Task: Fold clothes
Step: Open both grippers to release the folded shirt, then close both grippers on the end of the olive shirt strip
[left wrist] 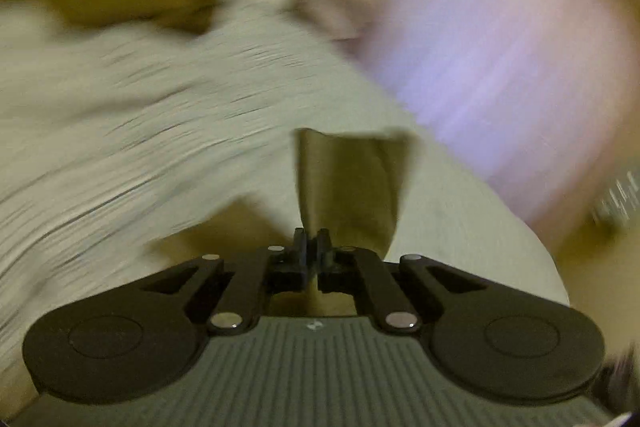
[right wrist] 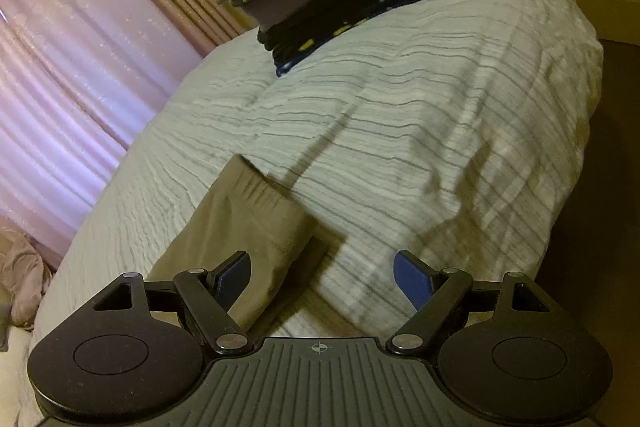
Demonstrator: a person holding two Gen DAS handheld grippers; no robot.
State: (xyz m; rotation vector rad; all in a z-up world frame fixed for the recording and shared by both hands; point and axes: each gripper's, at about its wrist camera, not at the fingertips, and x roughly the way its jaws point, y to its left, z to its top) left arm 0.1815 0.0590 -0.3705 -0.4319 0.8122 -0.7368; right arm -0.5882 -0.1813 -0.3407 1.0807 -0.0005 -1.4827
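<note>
Khaki garment [right wrist: 236,227] lies lengthwise on bedspread [right wrist: 400,115], running away from right claw [right wrist: 322,281].

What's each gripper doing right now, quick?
Left gripper: shut on the tan cloth.
Right gripper: open, holding nothing; the tan cloth lies by its left finger.

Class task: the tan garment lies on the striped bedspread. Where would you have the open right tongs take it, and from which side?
Grip the tan garment at its near corner, coming from the camera's side: that edge already lies beside the open right tongs, flat on the bedspread.
</note>
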